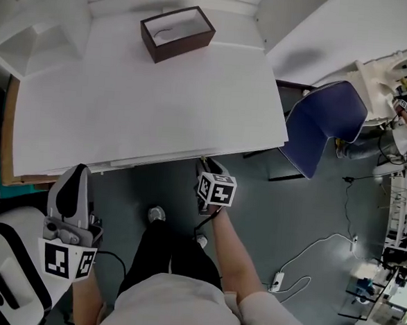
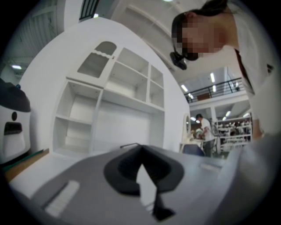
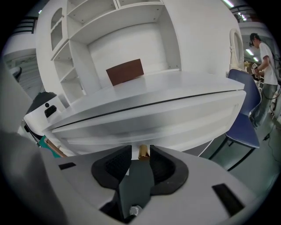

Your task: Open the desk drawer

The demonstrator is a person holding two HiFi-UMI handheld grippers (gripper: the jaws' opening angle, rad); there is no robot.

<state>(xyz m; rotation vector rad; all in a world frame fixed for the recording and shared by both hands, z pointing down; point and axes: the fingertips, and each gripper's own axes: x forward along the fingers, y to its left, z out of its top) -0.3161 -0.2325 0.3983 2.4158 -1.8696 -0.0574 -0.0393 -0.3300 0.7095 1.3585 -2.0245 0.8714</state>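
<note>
Right hand-held gripper (image 3: pixel 140 148): jaws narrow, set either side of the drawer knob (image 3: pixel 143 152). The right pad lies against the knob and a sliver of gap shows at the left pad, so the grip is judged not yet clamped.
Drawer knob: small and brass-coloured. It projects from the drawer front (image 3: pixel 167 121) straight ahead of the jaws, at their tips.
Drawer front: appears shut, directly under the top of the desk (image 3: pixel 175 85). Its long axis runs left-right, parallel to the desk's front edge.
Governing relation: the pull line lies square to the drawer front, back toward the person. The judged step is to close on the knob, then draw straight rearward.
Nearer hand: right, at the knob. The left hand-held gripper (image 2: pixel 140 147) has its jaws together and empty, near the desk's front edge and well apart from the knob.
Desk contents: open-topped brown box (image 1: pixel 177 33) at the rear.
Markings: black-and-white square markers on each marker cube (image 1: pixel 217 189). No readable brand or text.
</note>
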